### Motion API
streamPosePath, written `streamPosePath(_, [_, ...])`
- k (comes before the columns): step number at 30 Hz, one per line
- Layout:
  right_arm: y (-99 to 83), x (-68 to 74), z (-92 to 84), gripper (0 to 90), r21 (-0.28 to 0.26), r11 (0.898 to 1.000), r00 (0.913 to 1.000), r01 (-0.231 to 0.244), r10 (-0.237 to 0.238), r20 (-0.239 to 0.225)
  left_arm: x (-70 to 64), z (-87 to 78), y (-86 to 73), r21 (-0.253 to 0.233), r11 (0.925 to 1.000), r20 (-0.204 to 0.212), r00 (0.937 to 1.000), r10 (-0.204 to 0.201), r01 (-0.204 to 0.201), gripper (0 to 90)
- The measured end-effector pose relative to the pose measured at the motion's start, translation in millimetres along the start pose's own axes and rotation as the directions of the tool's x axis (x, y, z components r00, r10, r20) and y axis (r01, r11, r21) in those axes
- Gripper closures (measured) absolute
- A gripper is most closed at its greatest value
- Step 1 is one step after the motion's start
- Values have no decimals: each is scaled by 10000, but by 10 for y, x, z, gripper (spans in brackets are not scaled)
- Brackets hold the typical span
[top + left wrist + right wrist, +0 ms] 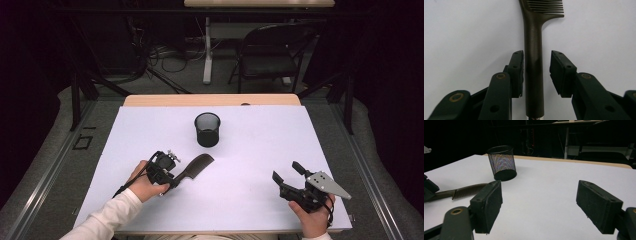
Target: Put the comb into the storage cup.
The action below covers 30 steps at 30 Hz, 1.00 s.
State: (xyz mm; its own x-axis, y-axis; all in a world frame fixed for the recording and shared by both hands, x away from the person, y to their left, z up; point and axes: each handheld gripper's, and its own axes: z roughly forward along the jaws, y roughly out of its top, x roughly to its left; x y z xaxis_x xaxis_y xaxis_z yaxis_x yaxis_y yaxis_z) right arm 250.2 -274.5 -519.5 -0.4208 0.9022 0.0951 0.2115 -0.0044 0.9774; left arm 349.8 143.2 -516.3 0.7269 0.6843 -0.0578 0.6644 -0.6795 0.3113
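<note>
A dark comb (196, 166) lies flat on the white table (260, 145), left of centre, teeth toward the far right. My left gripper (172, 179) is at its handle end. In the left gripper view the comb's handle (534, 50) runs straight up between the two pads; the left pad (517, 72) sits against it, while the right pad (560, 72) stands a small gap away. My right gripper (286, 171) rests near the front right, open wide with nothing between its fingers. From the right gripper view the comb (466, 190) lies at the left.
A black mesh cup (207, 129) stands upright behind the comb near the table's middle, its mesh cup (502, 162) wall plain in the right gripper view. Beyond the far edge are a dark chair (272, 50) and cables on the floor.
</note>
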Motion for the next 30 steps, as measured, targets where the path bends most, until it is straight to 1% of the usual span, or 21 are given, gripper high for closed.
streamPosePath(1, [0, 0, 1, 210, 6, 10000, 10000, -1, 1, -3, -1, 5, 4, 45, 10000, -32, 10000, 63, -62, 646])
streamPosePath(4, [-3, 1, 4, 210, 32, 10000, 10000, -14, 15, -19, -9, 32, 12, 151, 9999, -129, 9999, 70, -68, 649])
streamPosePath(7, [-3, 1, 4, 210, 36, 10000, 10000, -18, 18, -16, -8, 56, 23, 250, 9996, -145, 9998, 116, -113, 662])
streamPosePath(9, [-4, -1, 2, 211, 44, 10000, 10000, -22, 23, -26, -12, 71, 30, 237, 9997, -195, 9998, 75, -70, 669])
streamPosePath(11, [-5, -4, 3, 211, 49, 10000, 10000, -46, 46, -30, -4, 80, 40, 351, 9993, -151, 9998, 109, -104, 673])
streamPosePath(18, [-7, -2, 6, 211, 77, 10000, 10000, -61, 62, -43, -10, 123, 44, 388, 9992, -185, 9998, 87, -80, 706])
streamPosePath(30, [-9, -3, 10, 215, 74, 10000, 10000, -30, 31, -70, 1, 134, 45, 439, 9990, -124, 9999, 77, -72, 719])
